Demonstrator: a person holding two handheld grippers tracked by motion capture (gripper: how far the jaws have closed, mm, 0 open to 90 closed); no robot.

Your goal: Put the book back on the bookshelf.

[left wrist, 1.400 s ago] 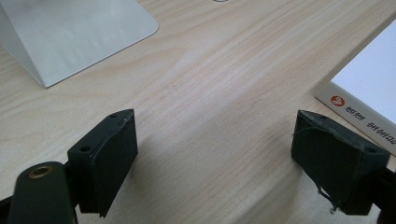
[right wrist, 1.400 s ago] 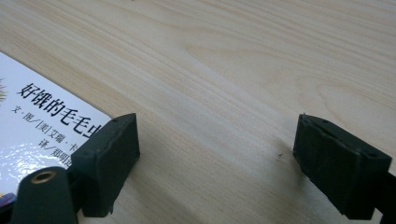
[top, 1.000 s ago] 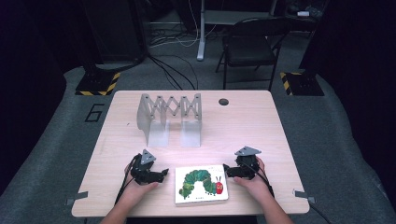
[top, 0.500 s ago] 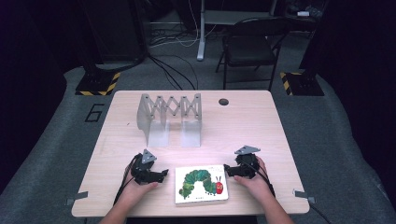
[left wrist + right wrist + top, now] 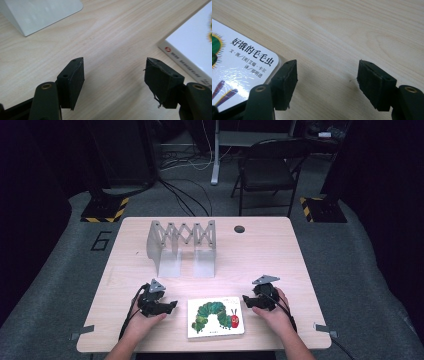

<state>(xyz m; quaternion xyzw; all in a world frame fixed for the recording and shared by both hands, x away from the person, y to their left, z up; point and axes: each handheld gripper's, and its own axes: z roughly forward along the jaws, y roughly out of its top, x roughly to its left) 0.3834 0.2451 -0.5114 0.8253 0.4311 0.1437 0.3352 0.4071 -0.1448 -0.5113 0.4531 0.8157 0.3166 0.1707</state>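
Here both grippers (image 5: pixel 172 306) (image 5: pixel 246 300) flank the book (image 5: pixel 215 318), jaws just narrowed

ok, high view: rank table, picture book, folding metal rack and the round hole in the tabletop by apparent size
1. table, largest by far.
2. folding metal rack.
3. picture book, close to the rack in apparent size and nearer the camera, so the order of 2 and 3 is unsure.
4. round hole, smallest.
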